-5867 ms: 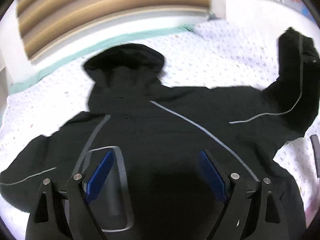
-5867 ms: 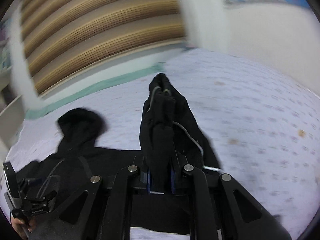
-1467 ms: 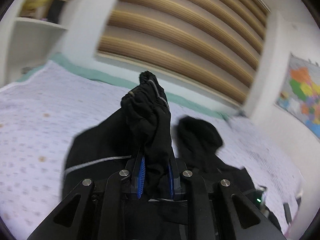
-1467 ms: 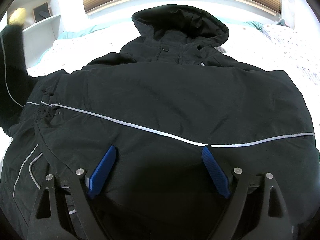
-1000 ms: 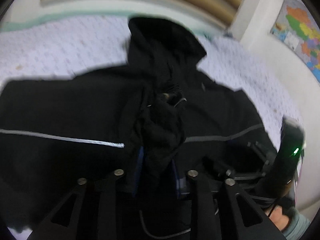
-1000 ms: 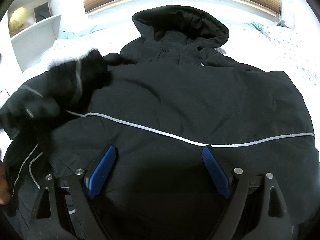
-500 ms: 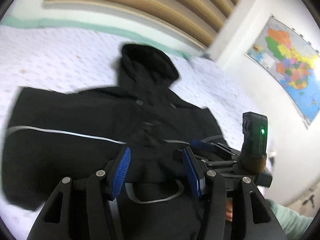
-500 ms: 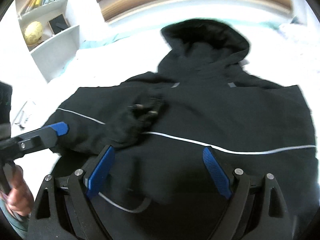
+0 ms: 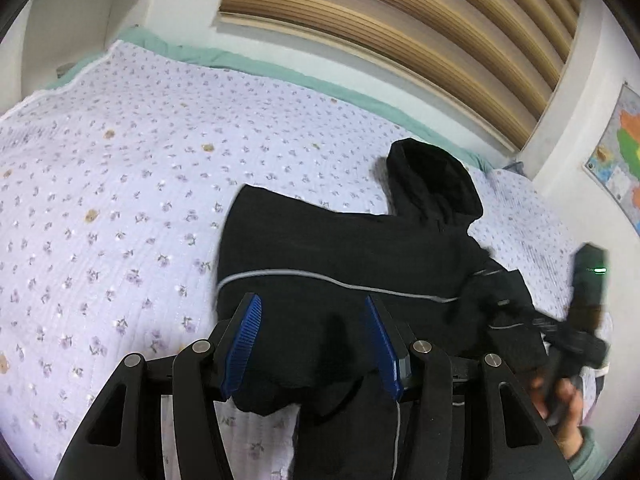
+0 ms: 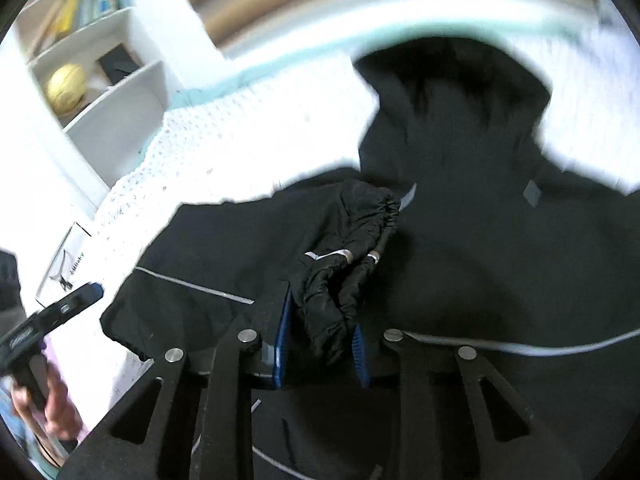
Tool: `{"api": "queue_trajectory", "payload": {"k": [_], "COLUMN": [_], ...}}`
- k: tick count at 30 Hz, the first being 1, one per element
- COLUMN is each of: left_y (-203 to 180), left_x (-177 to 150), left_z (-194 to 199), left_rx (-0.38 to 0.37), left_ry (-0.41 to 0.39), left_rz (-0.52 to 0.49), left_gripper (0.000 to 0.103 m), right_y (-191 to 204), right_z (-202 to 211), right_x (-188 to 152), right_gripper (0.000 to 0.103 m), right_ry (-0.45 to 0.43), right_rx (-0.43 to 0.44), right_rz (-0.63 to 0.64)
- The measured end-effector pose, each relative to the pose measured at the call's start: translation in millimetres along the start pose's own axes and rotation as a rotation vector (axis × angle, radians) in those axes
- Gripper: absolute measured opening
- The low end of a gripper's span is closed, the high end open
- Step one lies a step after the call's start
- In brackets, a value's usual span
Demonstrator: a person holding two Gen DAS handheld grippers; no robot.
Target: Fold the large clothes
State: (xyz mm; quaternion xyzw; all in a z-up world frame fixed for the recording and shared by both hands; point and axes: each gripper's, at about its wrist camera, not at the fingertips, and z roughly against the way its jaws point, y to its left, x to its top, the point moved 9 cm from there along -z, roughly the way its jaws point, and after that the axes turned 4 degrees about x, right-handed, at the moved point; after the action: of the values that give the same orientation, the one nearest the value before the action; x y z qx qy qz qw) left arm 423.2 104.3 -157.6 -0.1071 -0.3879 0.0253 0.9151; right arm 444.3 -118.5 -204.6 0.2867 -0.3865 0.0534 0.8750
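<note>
Half a second ago the right gripper (image 10: 320, 344) hung wide above the jacket (image 9: 344, 256); now its jaws have just been closing and are clenched on the bunched cuff (image 10: 356, 248) of a sleeve lying across the jacket's front. Meanwhile the left gripper (image 9: 312, 344) has drawn back toward the jacket's left edge. It let its own sleeve go a second ago, and its jaws now stand half apart with only the dark hem showing behind them, nothing pinched.

The jacket lies spread face up on the bed (image 9: 120, 168), hood (image 9: 432, 176) toward the headboard, with both sleeves already laid in over the chest. A person's hand (image 9: 560, 408) carries the right gripper at the edge of the left wrist view.

As a judgement, the jacket is a soft, padded shell: bulky but not heavy, smooth-faced and likely to slide on itself, so stacked layers may slip apart when lifted. The elastic cuff is a good hold because its gathered fabric gives the pads something thick to bite. For the body fold, the hem corners or the shoulder seams look like the firmest places to take it. The grey piping (image 9: 320, 276) makes a handy line to fold along. A grip on one thin layer mid-panel would probably just drag the top cloth and wrinkle the rest.
</note>
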Motion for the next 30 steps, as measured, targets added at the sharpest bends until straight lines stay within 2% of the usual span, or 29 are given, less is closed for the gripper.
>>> {"api": "queue_trajectory", "payload": {"k": [3, 6, 9, 12, 16, 21, 24, 27, 28, 29, 30], "left_y": [-20.8, -49.6, -78.6, -106.4, -133.6, -129.9, -130.0, -133.8, -137.4, -142.0, -146.2], "left_x": [5.2, 10.7, 13.4, 7.5, -16.3, -55.5, -57.1, -51.5, -47.0, -39.8, -30.3], "left_z": [-2.8, -10.8, -21.6, -42.0, -82.9, -140.1, -142.2, -128.3, -119.2, -107.5, -96.3], "left_rx": [-0.039, -0.04, -0.069, -0.095, -0.123, -0.021, -0.011, -0.02, -0.06, -0.121, -0.172], "left_ry": [0.012, 0.019, 0.033, 0.065, 0.156, 0.259, 0.242, 0.217, 0.195, 0.164, 0.129], "left_rz": [-0.031, -0.085, -0.133, -0.171, -0.21, -0.243, -0.273, -0.292, -0.283, -0.265, -0.242], "left_gripper": [0.055, 0.055, 0.055, 0.055, 0.055, 0.055, 0.055, 0.055, 0.055, 0.055, 0.055], "right_y": [-5.8, -28.2, -65.6, -108.1, -154.5, -203.9, -234.9, -233.6, -229.6, -224.7, -216.3], "right_z": [44.0, 86.5, 131.2, 158.7, 161.7, 108.1, 88.6, 93.5, 101.5, 111.6, 128.1], "right_x": [21.2, 37.6, 46.9, 43.0, 25.7, -23.5, -53.3, -51.2, -47.3, -42.3, -33.7], "right_gripper": [0.03, 0.03, 0.03, 0.03, 0.03, 0.03, 0.03, 0.037, 0.042, 0.052, 0.059], "right_ry": [-0.078, -0.136, -0.185, -0.175, -0.111, 0.054, 0.123, 0.136, 0.132, 0.111, 0.057], "right_rx": [-0.048, -0.132, -0.235, -0.313, -0.348, -0.409, -0.404, -0.411, -0.426, -0.445, -0.479], "right_rz": [0.05, 0.084, 0.11, 0.12, 0.087, 0.044, -0.015, -0.016, -0.008, 0.004, 0.028]}}
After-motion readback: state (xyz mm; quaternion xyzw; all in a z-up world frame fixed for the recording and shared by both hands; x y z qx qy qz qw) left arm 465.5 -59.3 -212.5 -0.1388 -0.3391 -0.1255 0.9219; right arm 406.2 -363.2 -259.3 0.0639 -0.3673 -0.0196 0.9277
